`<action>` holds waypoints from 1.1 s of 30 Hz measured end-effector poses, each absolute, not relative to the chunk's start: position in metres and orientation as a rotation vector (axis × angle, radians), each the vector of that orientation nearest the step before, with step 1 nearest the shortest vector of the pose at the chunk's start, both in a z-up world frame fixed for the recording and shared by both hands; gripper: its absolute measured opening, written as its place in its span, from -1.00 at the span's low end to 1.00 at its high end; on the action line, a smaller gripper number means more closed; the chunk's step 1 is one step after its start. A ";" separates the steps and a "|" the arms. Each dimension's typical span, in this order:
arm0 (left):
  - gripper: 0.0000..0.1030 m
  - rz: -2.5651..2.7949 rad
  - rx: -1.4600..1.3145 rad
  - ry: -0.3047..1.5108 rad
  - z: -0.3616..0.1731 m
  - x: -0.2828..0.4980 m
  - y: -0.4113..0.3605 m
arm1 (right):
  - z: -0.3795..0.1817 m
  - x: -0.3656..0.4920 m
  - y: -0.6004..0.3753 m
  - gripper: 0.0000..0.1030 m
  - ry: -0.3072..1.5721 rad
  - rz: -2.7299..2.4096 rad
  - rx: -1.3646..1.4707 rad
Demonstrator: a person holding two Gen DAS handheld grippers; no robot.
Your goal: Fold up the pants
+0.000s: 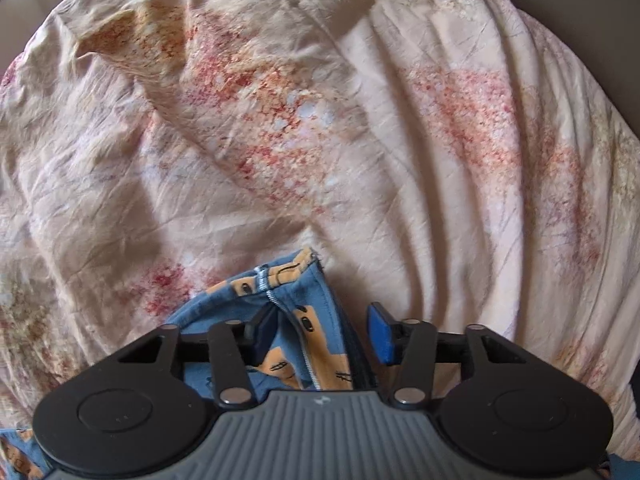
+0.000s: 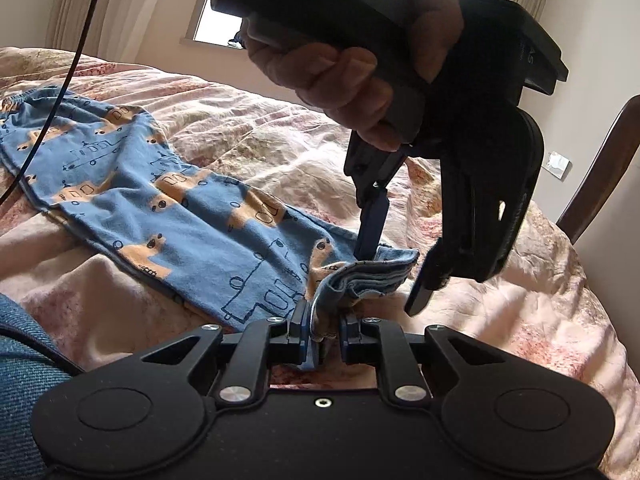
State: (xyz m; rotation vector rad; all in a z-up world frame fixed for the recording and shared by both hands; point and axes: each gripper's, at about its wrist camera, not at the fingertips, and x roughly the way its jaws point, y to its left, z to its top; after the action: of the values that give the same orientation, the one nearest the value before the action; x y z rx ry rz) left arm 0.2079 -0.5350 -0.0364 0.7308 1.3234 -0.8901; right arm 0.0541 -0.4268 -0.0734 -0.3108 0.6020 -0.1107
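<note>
The pants, blue with orange animal prints, lie stretched across the bed from the upper left of the right wrist view down to its lower centre, where the cuff ends bunch in layers. They look like thin, soft jersey: light, limp, likely to sag and slide apart unless all layers are pinched together near the hem. The right gripper is nearly closed with a fold of cuff between its fingers, seemingly gripping it. The left gripper hangs open, straddling the cuff in the lower centre of its own view. No containers are visible
</note>
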 end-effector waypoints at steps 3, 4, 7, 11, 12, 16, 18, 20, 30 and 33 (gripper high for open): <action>-0.36 -0.885 0.733 1.337 -0.038 0.211 -0.530 | -0.073 0.054 -0.426 -0.69 0.601 -0.106 -0.306; -0.47 -0.889 0.725 1.339 -0.038 0.212 -0.528 | -0.073 0.054 -0.426 -0.69 0.600 -0.105 -0.303; -0.55 -0.899 0.713 1.336 -0.037 0.212 -0.523 | -0.072 0.053 -0.429 -0.67 0.594 -0.106 -0.276; -0.68 -0.919 0.660 1.346 -0.035 0.216 -0.515 | -0.072 0.051 -0.433 -0.67 0.592 -0.110 -0.245; -0.70 -0.924 0.650 1.343 -0.035 0.217 -0.513 | -0.072 0.051 -0.434 -0.66 0.591 -0.110 -0.230; -0.75 -0.943 0.560 1.346 -0.030 0.224 -0.505 | -0.068 0.048 -0.447 -0.33 0.546 -0.113 -0.102; -0.78 -0.946 0.494 1.350 -0.027 0.231 -0.500 | -0.067 0.051 -0.456 -0.34 0.542 -0.109 -0.023; -0.82 -0.943 0.425 1.360 -0.023 0.237 -0.499 | -0.067 0.055 -0.466 -0.76 0.540 -0.120 0.044; -0.86 -0.939 0.220 1.316 -0.055 0.244 -0.506 | -0.074 0.055 -0.509 -0.77 0.537 -0.232 0.255; -0.86 -0.944 0.136 1.330 -0.071 0.247 -0.497 | -0.085 0.056 -0.509 -0.77 0.569 -0.243 0.255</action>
State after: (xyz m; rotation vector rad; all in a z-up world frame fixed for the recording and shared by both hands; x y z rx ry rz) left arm 0.2470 -0.4968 -0.0714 0.1363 1.3303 -0.9438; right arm 0.0555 -0.5088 -0.0845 0.2552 0.5694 -0.2426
